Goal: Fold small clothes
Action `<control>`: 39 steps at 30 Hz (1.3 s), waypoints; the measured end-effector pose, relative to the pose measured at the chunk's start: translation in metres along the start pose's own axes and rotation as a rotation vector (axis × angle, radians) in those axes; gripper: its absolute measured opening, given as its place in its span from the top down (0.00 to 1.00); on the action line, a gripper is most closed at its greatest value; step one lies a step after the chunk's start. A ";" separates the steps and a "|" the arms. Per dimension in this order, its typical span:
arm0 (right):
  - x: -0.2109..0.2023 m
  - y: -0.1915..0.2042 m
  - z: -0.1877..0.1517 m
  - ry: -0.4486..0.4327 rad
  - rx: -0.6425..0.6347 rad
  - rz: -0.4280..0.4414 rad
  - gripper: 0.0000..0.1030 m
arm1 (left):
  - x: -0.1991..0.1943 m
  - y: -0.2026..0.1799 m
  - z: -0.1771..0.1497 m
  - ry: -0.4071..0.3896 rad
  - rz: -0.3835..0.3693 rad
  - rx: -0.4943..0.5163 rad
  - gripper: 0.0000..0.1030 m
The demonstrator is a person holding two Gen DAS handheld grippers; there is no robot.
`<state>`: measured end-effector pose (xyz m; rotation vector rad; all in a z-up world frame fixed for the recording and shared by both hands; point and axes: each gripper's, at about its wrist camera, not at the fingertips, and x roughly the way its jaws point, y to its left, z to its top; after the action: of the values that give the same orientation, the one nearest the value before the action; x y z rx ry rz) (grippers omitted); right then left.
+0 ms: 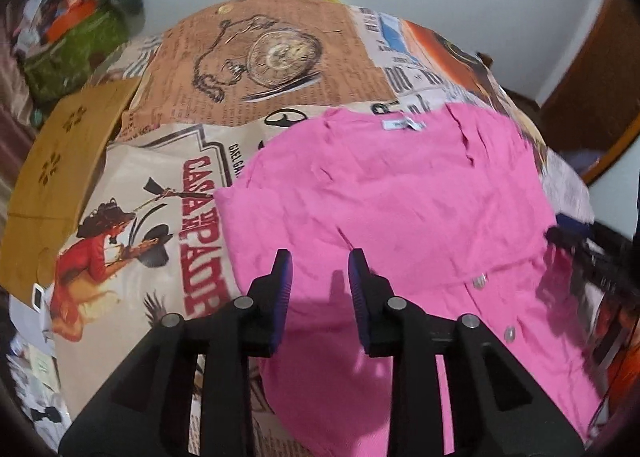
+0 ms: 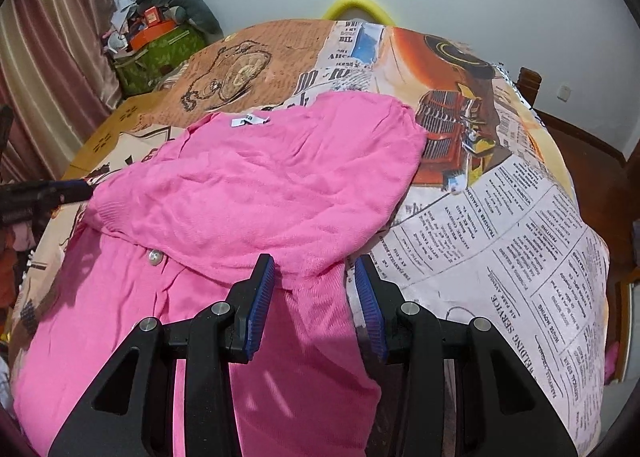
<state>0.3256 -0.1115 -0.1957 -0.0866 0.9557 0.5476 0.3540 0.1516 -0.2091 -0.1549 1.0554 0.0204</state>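
**Pink cardigan lies partly folded, both grippers open above it**

A bright pink knitted cardigan with pearly buttons [image 2: 240,193] lies spread on the tabletop, which is covered by a vintage newspaper-print cloth [image 2: 500,225]. The garment's upper part is turned over onto its button placket, so the white neck label [image 2: 249,120] faces up near the far edge.

The left gripper [image 1: 320,261] hangs over the cardigan's near left portion, its blue-padded fingers [image 1: 283,277] parted with only pink fabric showing in the gap between them; they grip nothing. The right gripper [image 2: 314,267] sits over the cardigan's right near edge, its fingers [image 2: 262,289] likewise spread apart, with a fold of pink knit lying between them but not pinched.

In the left wrist view two buttons [image 1: 479,281] show along the placket to the right of the fingers. Beyond the tabletop's far edge a yellow curved chair back [image 2: 358,5] rises against the pale wall. A green patterned bag heaped with clutter [image 2: 160,53] stands at the far left beside striped curtains [image 2: 52,37].
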 end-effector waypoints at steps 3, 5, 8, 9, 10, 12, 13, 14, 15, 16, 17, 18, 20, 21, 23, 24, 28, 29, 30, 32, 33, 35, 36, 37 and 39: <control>-0.001 0.000 0.003 -0.017 -0.008 -0.012 0.63 | 0.012 -0.001 0.007 0.031 -0.053 -0.018 0.72; 0.000 0.000 0.004 -0.022 -0.009 -0.010 0.62 | 0.021 -0.009 0.009 0.050 -0.075 -0.012 0.72; 0.006 -0.004 0.000 -0.001 -0.005 -0.005 0.60 | 0.039 -0.021 0.012 0.091 -0.085 -0.006 0.72; 0.008 -0.004 -0.002 0.004 -0.008 -0.004 0.60 | 0.048 -0.024 0.014 0.107 -0.071 -0.007 0.72; 0.008 -0.005 -0.004 -0.001 -0.012 -0.002 0.60 | 0.051 -0.026 0.014 0.113 -0.064 -0.007 0.72; 0.004 -0.005 -0.006 -0.008 -0.021 0.002 0.60 | 0.057 -0.032 0.016 0.113 -0.035 0.019 0.72; 0.003 -0.005 -0.006 -0.007 -0.025 0.004 0.60 | 0.057 -0.035 0.017 0.103 -0.022 0.034 0.73; 0.001 -0.005 -0.006 -0.007 -0.028 0.007 0.60 | 0.056 -0.037 0.017 0.091 -0.014 0.043 0.77; -0.001 -0.006 -0.006 -0.007 -0.029 0.013 0.60 | 0.055 -0.040 0.017 0.081 -0.022 0.049 0.89; -0.002 -0.007 -0.006 -0.008 -0.029 0.018 0.60 | 0.055 -0.041 0.016 0.078 -0.029 0.055 0.93; -0.004 -0.007 -0.007 -0.010 -0.033 0.023 0.60 | 0.053 -0.043 0.014 0.070 -0.017 0.056 0.94; -0.005 -0.007 -0.007 -0.010 -0.038 0.027 0.60 | 0.051 -0.046 0.013 0.059 -0.005 0.059 0.95; -0.003 -0.004 -0.008 -0.002 -0.061 0.031 0.60 | 0.041 -0.052 0.012 0.022 0.013 0.078 0.95; -0.003 -0.002 -0.009 0.000 -0.076 0.031 0.60 | 0.036 -0.053 0.013 0.003 0.023 0.085 0.95; 0.000 0.001 -0.010 0.004 -0.102 0.032 0.60 | 0.024 -0.054 0.017 -0.036 0.036 0.090 0.95; 0.001 0.001 -0.010 0.005 -0.109 0.027 0.60 | 0.017 -0.053 0.019 -0.060 0.048 0.092 0.95; 0.004 0.003 -0.010 0.006 -0.125 0.027 0.71 | 0.005 -0.048 0.028 -0.112 0.088 0.096 0.95; 0.004 0.003 -0.010 0.004 -0.121 0.027 0.78 | 0.006 -0.045 0.029 -0.109 0.094 0.092 0.95; 0.004 0.003 -0.010 0.001 -0.117 0.020 0.84 | 0.008 -0.043 0.028 -0.105 0.098 0.092 0.95; 0.004 0.001 -0.011 -0.005 -0.104 0.016 0.87 | 0.017 -0.039 0.026 -0.088 0.119 0.090 0.95; 0.004 0.000 -0.011 -0.008 -0.097 0.015 0.90 | 0.025 -0.037 0.024 -0.068 0.123 0.088 0.95; 0.003 -0.002 -0.013 -0.015 -0.086 0.001 0.90 | 0.040 -0.033 0.019 -0.024 0.124 0.080 0.95; 0.004 -0.003 -0.013 -0.013 -0.078 0.004 0.90 | 0.049 -0.032 0.016 0.009 0.119 0.079 0.95; 0.004 -0.004 -0.014 -0.011 -0.071 0.007 0.90 | 0.056 -0.032 0.013 0.031 0.118 0.080 0.94; 0.005 -0.005 -0.014 -0.008 -0.063 0.009 0.90 | 0.057 -0.032 0.011 0.030 0.127 0.084 0.93</control>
<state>0.3195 -0.1180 -0.2086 -0.1364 0.9312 0.5859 0.3943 0.1178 -0.2496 -0.0121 1.0927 0.0881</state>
